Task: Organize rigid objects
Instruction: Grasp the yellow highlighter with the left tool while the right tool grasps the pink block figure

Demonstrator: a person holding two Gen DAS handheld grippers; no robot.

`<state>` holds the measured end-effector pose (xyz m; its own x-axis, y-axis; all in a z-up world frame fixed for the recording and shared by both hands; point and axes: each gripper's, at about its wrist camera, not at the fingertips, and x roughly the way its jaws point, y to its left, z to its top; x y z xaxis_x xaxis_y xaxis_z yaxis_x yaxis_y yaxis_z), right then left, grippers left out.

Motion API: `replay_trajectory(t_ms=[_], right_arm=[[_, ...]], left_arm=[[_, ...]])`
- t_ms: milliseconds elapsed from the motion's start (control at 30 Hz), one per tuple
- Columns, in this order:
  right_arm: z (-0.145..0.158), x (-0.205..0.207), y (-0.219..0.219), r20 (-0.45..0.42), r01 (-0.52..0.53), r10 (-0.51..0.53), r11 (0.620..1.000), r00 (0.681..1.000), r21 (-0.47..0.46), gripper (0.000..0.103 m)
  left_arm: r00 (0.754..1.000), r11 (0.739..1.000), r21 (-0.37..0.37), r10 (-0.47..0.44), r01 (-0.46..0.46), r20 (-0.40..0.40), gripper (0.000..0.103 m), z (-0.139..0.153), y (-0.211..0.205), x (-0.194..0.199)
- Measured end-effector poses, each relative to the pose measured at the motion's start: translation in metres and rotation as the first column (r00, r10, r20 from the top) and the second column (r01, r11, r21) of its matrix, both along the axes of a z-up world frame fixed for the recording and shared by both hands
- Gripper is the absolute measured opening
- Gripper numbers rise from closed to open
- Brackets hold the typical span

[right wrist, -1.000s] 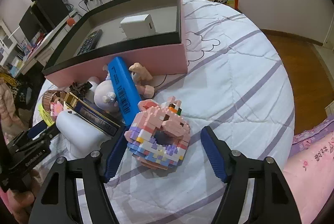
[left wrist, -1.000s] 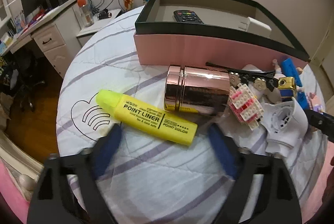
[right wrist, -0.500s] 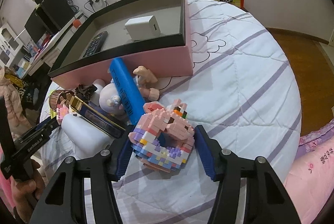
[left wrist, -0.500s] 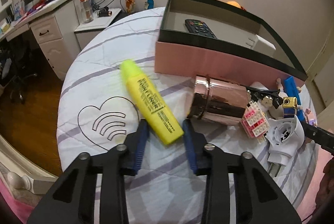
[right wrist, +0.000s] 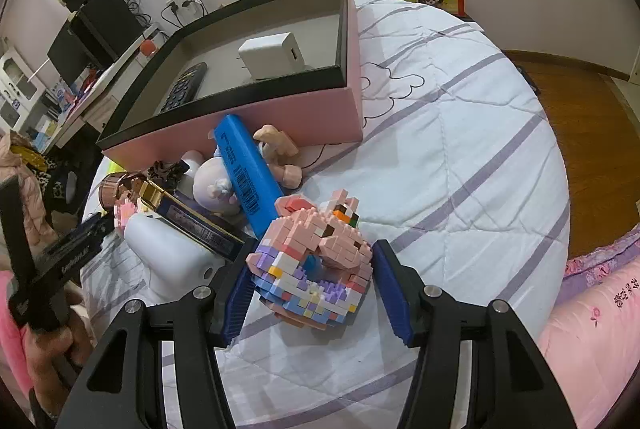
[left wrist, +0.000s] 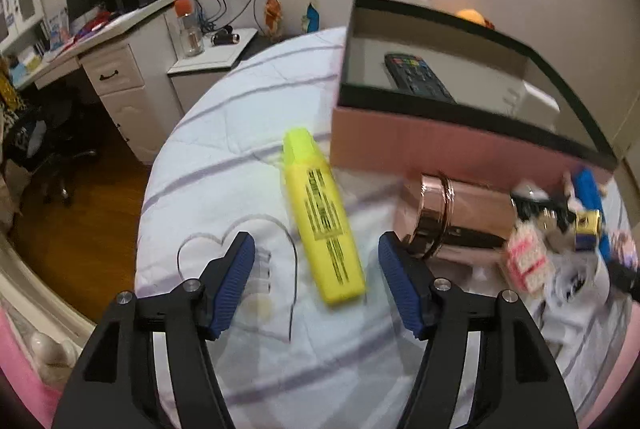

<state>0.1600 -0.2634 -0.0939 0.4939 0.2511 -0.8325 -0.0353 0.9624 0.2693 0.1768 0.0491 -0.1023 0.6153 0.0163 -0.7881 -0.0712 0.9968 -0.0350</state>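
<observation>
A yellow highlighter (left wrist: 320, 213) lies on the striped bedspread, pointing away from me. Its near end sits between the fingers of my left gripper (left wrist: 314, 243). The jaws are opening, with a gap on each side of the pen. In the right wrist view a pink and purple brick-built ring figure (right wrist: 316, 249) rests on the bedspread, and my right gripper (right wrist: 314, 253) is shut on it, both blue pads against its sides. Behind stands the pink box with a black rim (right wrist: 280, 117), holding a remote (right wrist: 184, 87) and a white charger (right wrist: 274, 55).
A rose-gold canister (left wrist: 448, 213) lies right of the yellow pen, in front of the box (left wrist: 440, 141). A blue marker (right wrist: 248, 169), a white appliance (right wrist: 172, 257), toys and a dark flat case crowd the box's near side. The bedspread's edge drops to wooden floor (left wrist: 80, 229).
The left jaws closed in around the yellow highlighter, then parted again; the pen turned from crosswise to pointing away. The right jaws closed onto the brick figure.
</observation>
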Motion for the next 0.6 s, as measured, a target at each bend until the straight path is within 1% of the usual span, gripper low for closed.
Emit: replay_trajectory(t_ms=[33,67,100,133,167,200,367,600], right_arm=[[0.000,0.000,0.000,0.001,0.000,0.000,1.000,1.000,0.000,0.058],[0.000,0.000,0.000,0.001,0.000,0.000,1.000,1.000,0.001,0.058],[0.000,0.000,0.000,0.000,0.001,-0.001,1.000,1.000,0.001,0.058],[0.000,0.001,0.000,0.001,0.002,-0.002,1.000,1.000,0.000,0.058],[0.000,0.001,0.000,0.001,0.002,-0.002,1.000,1.000,0.000,0.058],[-0.001,0.002,0.000,0.000,0.000,0.000,1.000,1.000,0.000,0.058],[-0.001,0.001,0.004,-0.001,-0.010,0.010,1.000,1.000,-0.002,0.058],[0.005,-0.003,0.001,0.012,-0.004,0.004,1.000,1.000,-0.002,0.058]], left_arm=[[1.000,1.000,-0.013,0.005,-0.005,-0.009,0.061,-0.003,0.003,0.004],[1.000,1.000,-0.015,0.009,-0.009,-0.009,0.055,-0.005,0.004,0.006],[1.000,1.000,-0.005,0.010,-0.010,0.004,0.046,-0.004,0.005,0.006],[1.000,1.000,-0.001,0.007,-0.007,0.008,0.040,-0.004,0.004,0.007],[1.000,1.000,-0.003,0.007,-0.007,0.011,0.031,-0.004,0.004,0.008],[1.000,1.000,-0.008,0.008,-0.008,0.014,0.026,-0.004,0.005,0.007],[1.000,0.999,-0.040,0.003,-0.002,0.020,0.026,-0.004,0.009,0.004],[1.000,0.999,-0.032,-0.009,0.009,0.014,0.026,0.000,0.008,-0.008]])
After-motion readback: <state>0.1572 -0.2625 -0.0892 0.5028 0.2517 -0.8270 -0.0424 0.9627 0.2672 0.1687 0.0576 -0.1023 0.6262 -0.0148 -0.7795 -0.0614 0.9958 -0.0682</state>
